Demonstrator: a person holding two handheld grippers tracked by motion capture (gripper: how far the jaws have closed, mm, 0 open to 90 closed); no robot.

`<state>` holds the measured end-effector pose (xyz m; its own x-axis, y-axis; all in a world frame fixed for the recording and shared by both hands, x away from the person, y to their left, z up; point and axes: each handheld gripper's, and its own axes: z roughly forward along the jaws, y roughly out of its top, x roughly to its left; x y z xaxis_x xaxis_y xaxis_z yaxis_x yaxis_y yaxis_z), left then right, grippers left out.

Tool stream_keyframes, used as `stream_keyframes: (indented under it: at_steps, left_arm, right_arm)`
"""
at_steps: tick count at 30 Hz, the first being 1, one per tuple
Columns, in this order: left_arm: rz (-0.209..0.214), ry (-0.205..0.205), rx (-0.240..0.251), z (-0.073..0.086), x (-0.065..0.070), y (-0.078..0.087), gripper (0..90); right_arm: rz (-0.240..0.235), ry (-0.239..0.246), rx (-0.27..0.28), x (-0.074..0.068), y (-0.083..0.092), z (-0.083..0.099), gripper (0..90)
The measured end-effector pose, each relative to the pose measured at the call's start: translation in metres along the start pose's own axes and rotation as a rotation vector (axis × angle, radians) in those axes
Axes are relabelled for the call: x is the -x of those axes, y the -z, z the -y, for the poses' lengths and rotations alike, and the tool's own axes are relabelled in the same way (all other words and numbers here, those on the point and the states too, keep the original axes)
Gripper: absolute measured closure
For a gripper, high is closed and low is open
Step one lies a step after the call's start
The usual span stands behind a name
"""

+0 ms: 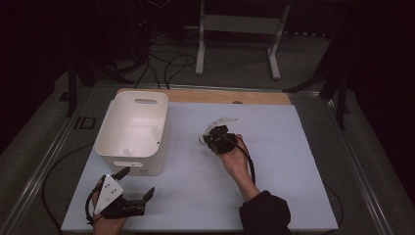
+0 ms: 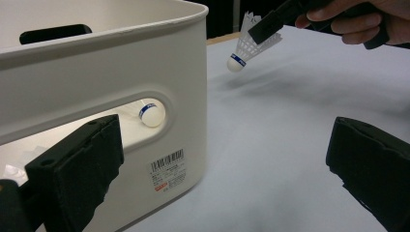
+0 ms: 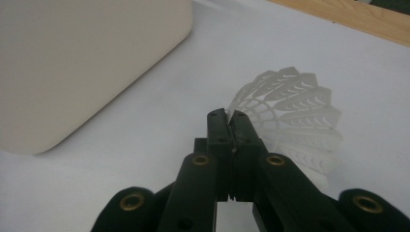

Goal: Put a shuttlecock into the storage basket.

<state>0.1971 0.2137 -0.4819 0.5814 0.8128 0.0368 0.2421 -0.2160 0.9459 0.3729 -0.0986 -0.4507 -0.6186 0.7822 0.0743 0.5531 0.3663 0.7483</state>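
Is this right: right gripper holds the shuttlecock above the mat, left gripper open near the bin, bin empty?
Not quite: the bin isn't empty. The left gripper view shows a second shuttlecock inside, through the handle cutout. The rest holds: right gripper shut on the held shuttlecock above the mat, left gripper open near the bin.

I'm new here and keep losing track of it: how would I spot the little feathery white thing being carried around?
Start at the big white bin on the left of the pale table. To its right, a hand holds a black claw shut on a shuttlecock, lifted clear of the table. A second shuttlecock lies inside the bin; the one you want is pinched by its lacy white skirt, round tip hanging down.
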Motion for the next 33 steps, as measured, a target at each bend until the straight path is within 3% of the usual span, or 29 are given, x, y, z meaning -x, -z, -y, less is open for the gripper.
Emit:
stream_keyframes:
  at_steps: [33]
  left_arm:
    - [0.001, -0.001, 0.000, 0.000, 0.000, 0.000, 0.5]
  right_arm:
    - [-0.010, 0.015, 0.053, -0.009, 0.016, -0.009, 89.2]
